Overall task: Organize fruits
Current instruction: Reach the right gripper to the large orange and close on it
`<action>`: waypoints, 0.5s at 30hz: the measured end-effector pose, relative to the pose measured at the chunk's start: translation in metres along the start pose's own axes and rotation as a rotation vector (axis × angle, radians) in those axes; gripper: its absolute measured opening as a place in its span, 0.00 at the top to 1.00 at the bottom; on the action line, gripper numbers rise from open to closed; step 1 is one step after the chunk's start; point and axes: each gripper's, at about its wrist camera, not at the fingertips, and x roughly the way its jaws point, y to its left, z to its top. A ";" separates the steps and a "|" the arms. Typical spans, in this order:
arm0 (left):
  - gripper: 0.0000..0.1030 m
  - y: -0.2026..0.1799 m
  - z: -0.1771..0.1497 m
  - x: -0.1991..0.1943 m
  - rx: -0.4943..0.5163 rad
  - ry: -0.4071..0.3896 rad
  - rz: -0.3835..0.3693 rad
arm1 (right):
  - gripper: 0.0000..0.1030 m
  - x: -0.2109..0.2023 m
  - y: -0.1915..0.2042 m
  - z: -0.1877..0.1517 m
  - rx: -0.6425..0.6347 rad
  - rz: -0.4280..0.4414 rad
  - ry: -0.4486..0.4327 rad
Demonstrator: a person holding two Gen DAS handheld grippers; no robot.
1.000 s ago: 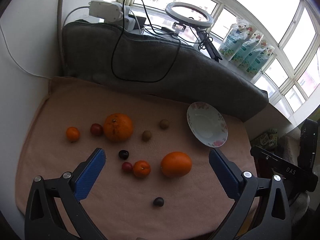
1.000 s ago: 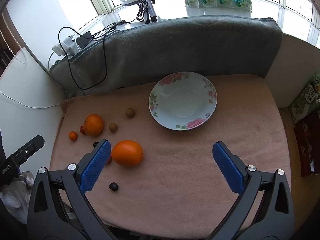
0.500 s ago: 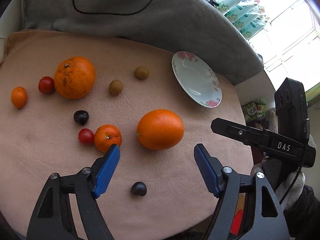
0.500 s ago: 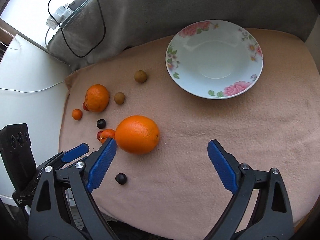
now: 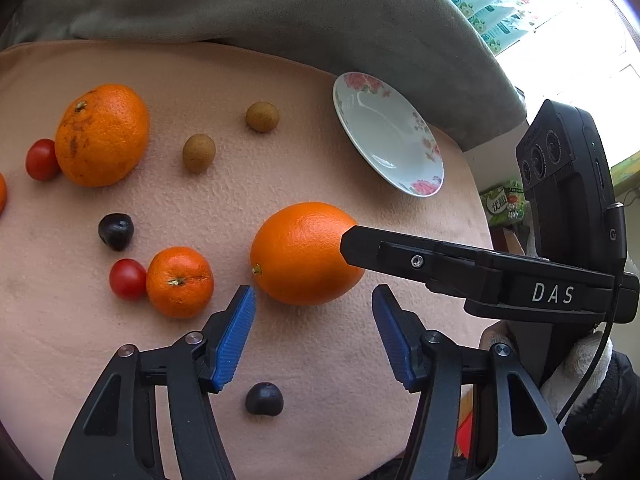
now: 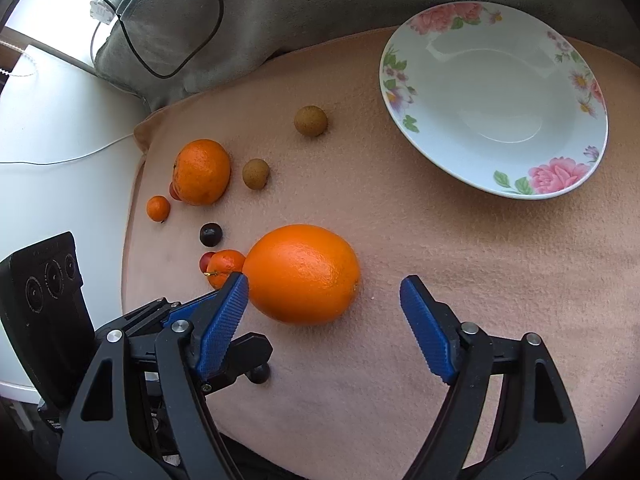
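A large orange (image 5: 304, 254) (image 6: 302, 274) lies on the pink cloth (image 5: 280, 184). My left gripper (image 5: 312, 294) points down at it with its jaws closing. The orange sits just past the blue tips and no pad presses on it. My right gripper (image 6: 324, 282) comes at the same orange from the other side, jaws also closing. Its left pad tip is at the fruit's edge and its right pad stands apart. The right gripper's black finger (image 5: 440, 266) overlaps the orange's right side. A flowered white plate (image 5: 384, 136) (image 6: 480, 80) sits behind with nothing in it.
Around the orange lie a big mandarin (image 5: 102, 134), a small mandarin (image 5: 180, 280), two cherry tomatoes (image 5: 128, 278), two brown round fruits (image 5: 199, 152) and two dark ones (image 5: 116, 231) (image 5: 264, 399). A grey cushion (image 5: 320, 12) borders the back. A gloved hand (image 5: 576, 364) shows at right.
Both grippers have dropped toward the cloth and tipped downward onto the large orange. Both pairs of jaws have narrowed. The right gripper's finger has reached the orange in the left wrist view.
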 end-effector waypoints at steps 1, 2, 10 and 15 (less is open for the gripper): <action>0.43 0.001 0.001 0.002 -0.002 0.002 0.003 | 0.24 0.003 0.000 0.001 0.007 0.010 0.007; 0.43 0.002 0.001 0.003 -0.004 0.003 0.005 | 0.25 0.005 -0.001 0.002 0.013 0.015 0.014; 0.44 0.006 0.004 0.008 -0.014 0.009 -0.001 | 0.26 0.018 -0.001 0.007 0.021 0.057 0.046; 0.45 0.005 0.006 0.013 -0.011 0.017 -0.003 | 0.26 0.025 -0.001 0.010 0.026 0.082 0.064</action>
